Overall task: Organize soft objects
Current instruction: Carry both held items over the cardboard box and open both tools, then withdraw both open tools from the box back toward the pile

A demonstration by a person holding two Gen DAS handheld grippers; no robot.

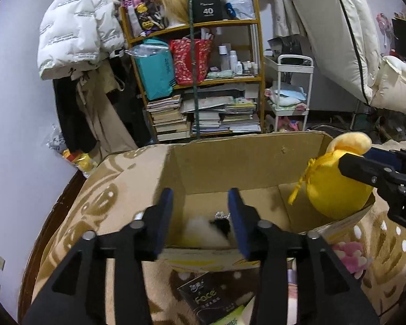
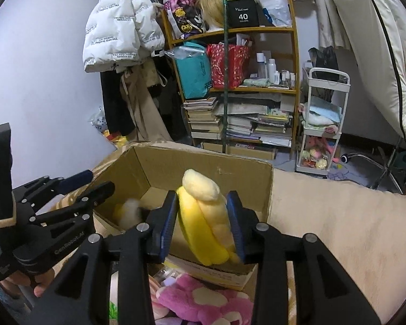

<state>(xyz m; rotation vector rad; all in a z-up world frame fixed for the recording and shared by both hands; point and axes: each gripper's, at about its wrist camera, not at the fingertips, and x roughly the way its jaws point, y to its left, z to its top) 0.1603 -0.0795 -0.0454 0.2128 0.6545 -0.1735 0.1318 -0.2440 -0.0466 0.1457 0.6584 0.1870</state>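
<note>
Blue-padded fingers of the right gripper (image 2: 203, 219) are clamped on a yellow plush (image 2: 205, 216), hanging over the cardboard box (image 2: 243, 173). Left gripper (image 1: 200, 219) is spread apart, nothing between, with a white fluffy toy (image 1: 200, 228) blurry inside the box on the bed.
</note>
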